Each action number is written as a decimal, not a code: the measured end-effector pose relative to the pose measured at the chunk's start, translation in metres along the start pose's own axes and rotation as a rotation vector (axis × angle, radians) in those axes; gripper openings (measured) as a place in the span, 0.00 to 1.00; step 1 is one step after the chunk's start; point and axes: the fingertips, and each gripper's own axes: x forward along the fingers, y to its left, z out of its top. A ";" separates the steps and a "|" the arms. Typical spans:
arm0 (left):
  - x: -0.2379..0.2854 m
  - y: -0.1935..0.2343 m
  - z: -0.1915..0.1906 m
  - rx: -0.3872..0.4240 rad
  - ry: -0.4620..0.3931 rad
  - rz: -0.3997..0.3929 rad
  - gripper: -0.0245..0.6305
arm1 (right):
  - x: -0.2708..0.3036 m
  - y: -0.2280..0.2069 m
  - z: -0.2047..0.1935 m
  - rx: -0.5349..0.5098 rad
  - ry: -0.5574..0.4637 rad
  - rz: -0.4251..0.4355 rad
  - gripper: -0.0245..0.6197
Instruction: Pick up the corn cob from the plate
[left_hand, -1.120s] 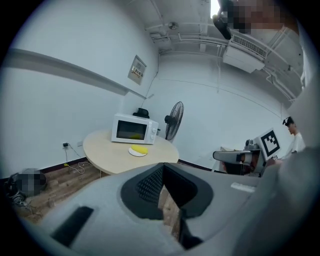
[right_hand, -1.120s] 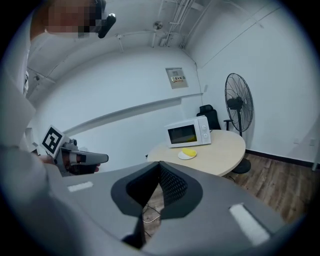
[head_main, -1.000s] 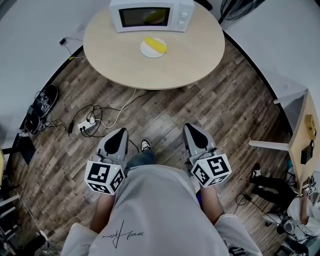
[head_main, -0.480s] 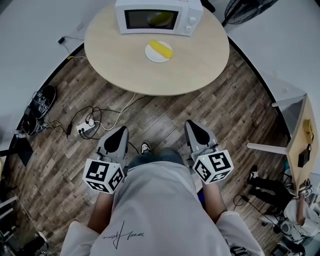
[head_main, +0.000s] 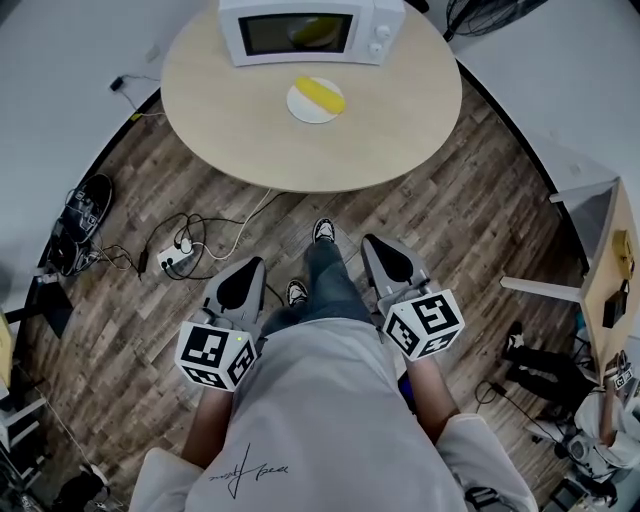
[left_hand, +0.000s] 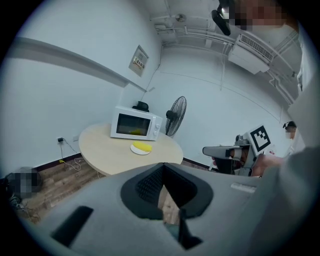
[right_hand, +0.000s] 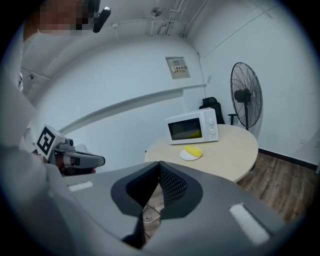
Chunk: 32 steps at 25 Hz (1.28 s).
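Observation:
A yellow corn cob (head_main: 322, 96) lies on a small white plate (head_main: 300, 106) on the round wooden table (head_main: 390, 130), in front of a white microwave (head_main: 300, 30). My left gripper (head_main: 248, 268) and right gripper (head_main: 376, 246) are held close to my body, far short of the table, over the wood floor. Both are shut with nothing in them. The left gripper view shows the corn cob (left_hand: 142, 147) far beyond the shut left gripper (left_hand: 163, 167). In the right gripper view the corn cob (right_hand: 193, 150) lies far past the shut right gripper (right_hand: 159, 163).
A power strip with tangled cables (head_main: 170, 255) lies on the floor left of my path, with shoes (head_main: 88, 195) further left. My foot (head_main: 322, 231) is stepping forward. A standing fan (left_hand: 176, 116) is behind the table. Another table (head_main: 610, 290) and a seated person are at the right.
I have stepped toward the table, one leg swinging forward between the grippers. Both grippers have drifted forward with my body and stay shut.

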 end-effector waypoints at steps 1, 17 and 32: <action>0.005 0.000 0.003 -0.004 -0.002 0.000 0.02 | 0.003 -0.004 0.003 0.005 -0.006 0.002 0.06; 0.113 0.026 0.104 0.033 -0.132 -0.007 0.03 | 0.095 -0.071 0.076 0.012 0.013 0.227 0.06; 0.180 0.051 0.147 0.030 -0.158 0.063 0.04 | 0.162 -0.133 0.117 -0.032 0.027 0.258 0.06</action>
